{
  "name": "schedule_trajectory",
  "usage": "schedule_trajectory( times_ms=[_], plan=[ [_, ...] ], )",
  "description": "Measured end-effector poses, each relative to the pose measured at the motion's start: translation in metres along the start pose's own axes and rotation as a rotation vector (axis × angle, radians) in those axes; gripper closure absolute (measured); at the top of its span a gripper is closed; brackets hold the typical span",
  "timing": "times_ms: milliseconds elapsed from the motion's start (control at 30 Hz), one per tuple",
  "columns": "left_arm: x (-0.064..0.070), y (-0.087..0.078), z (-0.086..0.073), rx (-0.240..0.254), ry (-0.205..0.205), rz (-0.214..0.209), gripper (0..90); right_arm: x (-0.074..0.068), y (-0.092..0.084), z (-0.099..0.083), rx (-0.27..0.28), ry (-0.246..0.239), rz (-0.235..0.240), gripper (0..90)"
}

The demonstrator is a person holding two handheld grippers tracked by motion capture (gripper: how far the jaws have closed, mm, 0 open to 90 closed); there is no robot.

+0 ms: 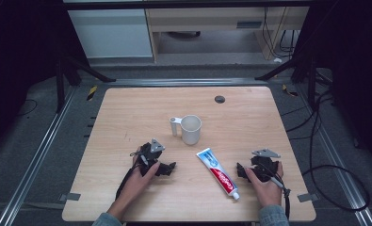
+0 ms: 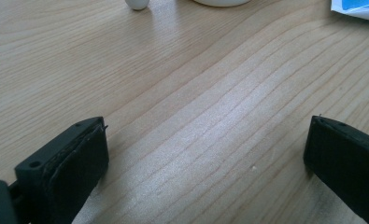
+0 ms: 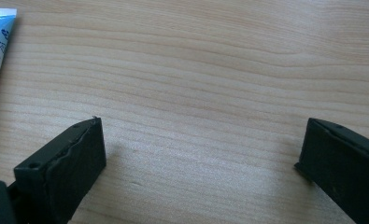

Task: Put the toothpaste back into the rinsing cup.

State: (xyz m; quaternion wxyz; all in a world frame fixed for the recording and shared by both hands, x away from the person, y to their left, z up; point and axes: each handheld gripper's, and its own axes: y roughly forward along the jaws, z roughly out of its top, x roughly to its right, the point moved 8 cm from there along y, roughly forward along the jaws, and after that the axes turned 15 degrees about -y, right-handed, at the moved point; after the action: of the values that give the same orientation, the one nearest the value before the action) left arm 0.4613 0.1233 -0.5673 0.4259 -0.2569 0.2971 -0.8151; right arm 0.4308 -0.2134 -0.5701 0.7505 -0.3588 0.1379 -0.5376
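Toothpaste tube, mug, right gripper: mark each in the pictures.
toothpaste tube (image 1: 217, 173), high view, on the red middle of its body.
mug (image 1: 191, 130), high view, on its outer wall.
right gripper (image 3: 203, 154), right gripper view, midway between its open jaws.

A white mug (image 1: 191, 129), a white, blue and red toothpaste tube (image 1: 217, 173), pale wood-grain table (image 1: 127, 113).
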Motion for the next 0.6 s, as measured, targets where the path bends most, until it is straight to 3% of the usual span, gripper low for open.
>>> schedule_trajectory(
  times_ms=[200, 300, 500, 600],
  plan=[
    [0.0, -0.001, 0.0, 0.0, -0.007, 0.009, 0.0, 0.0, 0.0, 0.0, 0.002, -0.01, 0.005, 1.2],
    [0.0, -0.001, -0.001, 0.002, -0.014, 0.016, 0.0, 0.001, -0.002, 0.0, 0.0, -0.015, 0.005, 6.0],
    [0.001, 0.0, -0.001, 0.005, -0.021, 0.021, 0.0, -0.001, -0.015, 0.003, -0.03, -0.028, 0.004, 11.3],
    [0.001, 0.0, 0.0, 0.004, -0.029, 0.03, 0.0, -0.006, -0.027, 0.012, -0.071, -0.071, 0.005, 13.9]
  ],
)
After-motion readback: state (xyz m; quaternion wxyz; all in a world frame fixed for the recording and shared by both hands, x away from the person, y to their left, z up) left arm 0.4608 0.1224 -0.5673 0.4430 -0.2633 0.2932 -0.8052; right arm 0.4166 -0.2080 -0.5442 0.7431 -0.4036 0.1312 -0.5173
